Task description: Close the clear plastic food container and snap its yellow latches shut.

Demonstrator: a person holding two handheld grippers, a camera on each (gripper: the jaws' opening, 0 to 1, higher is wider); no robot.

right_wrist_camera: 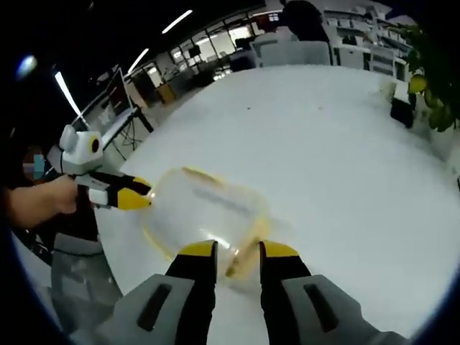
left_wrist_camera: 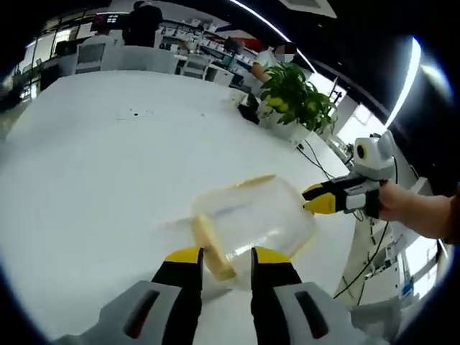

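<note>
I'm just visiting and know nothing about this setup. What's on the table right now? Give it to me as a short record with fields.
Surface: white table
Main item: clear plastic food container, lid resting on it
Latches: yellow latches along its edges
Left tongs: left tongs at the container's near side, jaws apart on either side of a latch
Right tongs: right tongs at the opposite side, jaws apart
Background: potted plant at the table's far edge

clear container [left_wrist_camera: 251, 219], yellow latches [left_wrist_camera: 212, 248], white table [left_wrist_camera: 108, 158]
</note>
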